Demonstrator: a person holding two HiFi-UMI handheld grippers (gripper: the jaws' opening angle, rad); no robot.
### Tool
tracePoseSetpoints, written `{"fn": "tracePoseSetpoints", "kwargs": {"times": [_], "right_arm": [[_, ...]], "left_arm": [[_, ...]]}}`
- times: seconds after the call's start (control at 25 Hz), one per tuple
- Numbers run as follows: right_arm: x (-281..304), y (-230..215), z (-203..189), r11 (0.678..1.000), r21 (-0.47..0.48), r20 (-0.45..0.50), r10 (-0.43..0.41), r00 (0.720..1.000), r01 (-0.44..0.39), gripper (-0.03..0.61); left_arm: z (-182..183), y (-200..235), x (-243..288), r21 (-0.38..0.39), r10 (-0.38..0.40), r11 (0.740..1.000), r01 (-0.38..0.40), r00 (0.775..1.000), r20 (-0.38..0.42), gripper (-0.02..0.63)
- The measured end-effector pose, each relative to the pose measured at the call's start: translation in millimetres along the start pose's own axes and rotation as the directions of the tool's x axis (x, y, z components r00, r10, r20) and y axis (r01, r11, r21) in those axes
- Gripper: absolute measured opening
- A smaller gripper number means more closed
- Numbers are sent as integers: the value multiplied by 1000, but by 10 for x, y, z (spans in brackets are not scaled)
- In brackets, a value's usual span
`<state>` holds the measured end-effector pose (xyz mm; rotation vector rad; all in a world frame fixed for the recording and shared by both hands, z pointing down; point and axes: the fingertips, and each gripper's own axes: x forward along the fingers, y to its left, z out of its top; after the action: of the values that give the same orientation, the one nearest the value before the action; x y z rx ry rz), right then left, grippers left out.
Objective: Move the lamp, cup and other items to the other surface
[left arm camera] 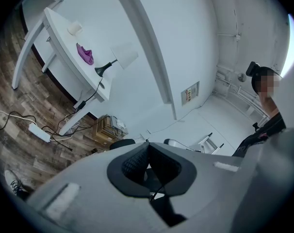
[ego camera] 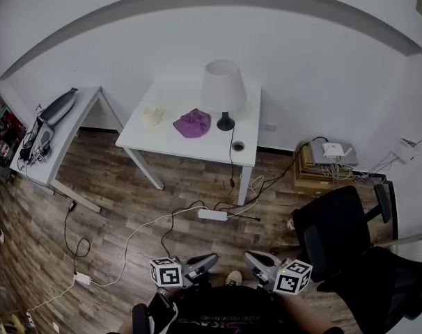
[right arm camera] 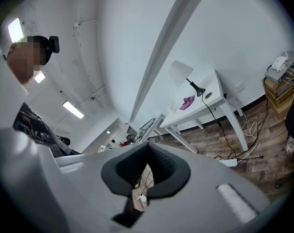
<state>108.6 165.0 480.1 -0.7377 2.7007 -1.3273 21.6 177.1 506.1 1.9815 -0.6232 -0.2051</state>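
A lamp (ego camera: 223,89) with a white shade and black base stands on the white table (ego camera: 169,141) across the room. Beside it lie a purple cloth (ego camera: 193,123) and a cream cup (ego camera: 152,115). My left gripper (ego camera: 209,260) and right gripper (ego camera: 249,257) hang low, close to my body and far from the table. Both are shut with nothing between the jaws. The left gripper view shows the lamp (left arm camera: 122,58), cloth (left arm camera: 85,53) and cup (left arm camera: 75,28) far off past the closed left gripper (left arm camera: 147,145). The right gripper view shows the lamp (right arm camera: 181,73) and cloth (right arm camera: 188,102) beyond the closed right gripper (right arm camera: 148,147).
A second white table (ego camera: 75,120) at the left holds a grey device (ego camera: 56,108) and cables. A power strip (ego camera: 212,215) and cords lie on the wood floor. A black office chair (ego camera: 336,228) stands to my right, and a box with a router (ego camera: 327,160) is by the wall.
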Motion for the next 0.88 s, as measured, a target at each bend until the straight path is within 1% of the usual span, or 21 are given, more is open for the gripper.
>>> {"fn": "tracePoseSetpoints", "kwargs": {"times": [0.24,0.48,0.6,0.72,0.88], "right_arm": [[0,12,43,1000,-16,10,16,1000,-16,2],[43,31,53,1000,8,23,15,1000,-16,3],[108,-5,30,1000,9,17,14,1000,-14,15],[214,-17,79,1000,11,23,4,1000,-4,21],[382,-64,197,999,15,43,-30,999,29,32]], "left_arm": [[7,3,-14,-10,5,1000,-5,1000,8,-8],[24,-9,-88,-18,22,1000,-22,1000,1,-8],[64,73,-146,-34,19,999,-18,1000,14,-8],[169,167,-189,-31,15,999,-15,1000,16,-8],[388,288,-238,-26,1,1000,-1,1000,11,-8]]}}
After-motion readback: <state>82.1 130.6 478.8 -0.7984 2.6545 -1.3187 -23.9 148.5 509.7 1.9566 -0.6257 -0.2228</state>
